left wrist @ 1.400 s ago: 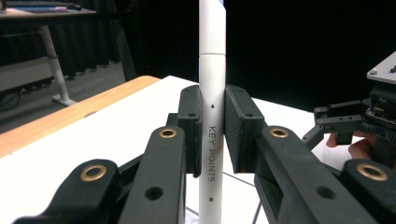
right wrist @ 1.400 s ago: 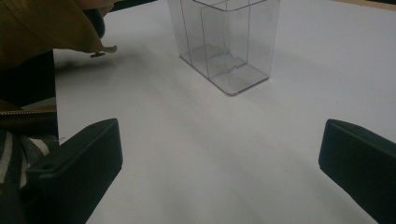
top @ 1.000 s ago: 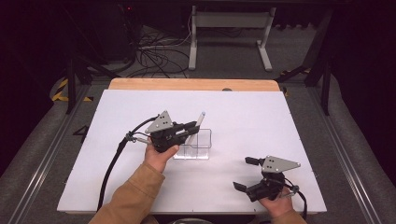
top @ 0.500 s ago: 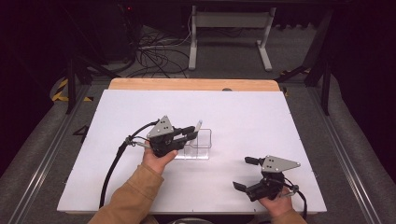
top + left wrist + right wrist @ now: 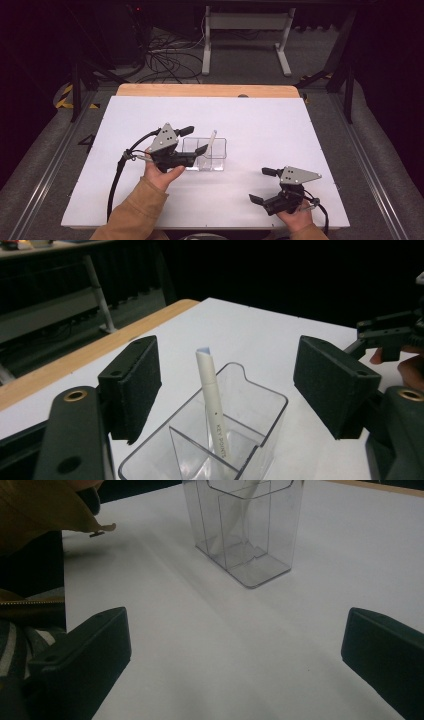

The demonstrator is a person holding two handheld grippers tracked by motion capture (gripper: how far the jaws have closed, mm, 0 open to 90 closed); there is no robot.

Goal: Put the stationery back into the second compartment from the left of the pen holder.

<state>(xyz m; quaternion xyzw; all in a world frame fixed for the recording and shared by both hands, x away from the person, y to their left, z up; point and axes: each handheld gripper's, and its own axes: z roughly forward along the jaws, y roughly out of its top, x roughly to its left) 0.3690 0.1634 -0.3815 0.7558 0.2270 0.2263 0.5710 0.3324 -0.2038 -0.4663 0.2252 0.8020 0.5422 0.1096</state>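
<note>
Two grippers, both with fingers apart: left [image 5: 192, 140] straddling pen [image 5: 211, 397] leaning in clear holder [image 5: 215, 162], probably to grip it; right [image 5: 260, 185] idle on bench [image 5: 260, 120]

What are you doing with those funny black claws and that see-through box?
A person holds a two-jaw gripper in each hand at a white table. The left gripper is open at a clear plastic box with compartments, its jaws either side of a white pen that stands leaning inside the box. Nothing touches the pen. The right gripper is open too, holds nothing and sits near the table's front edge, apart from the box.
</note>
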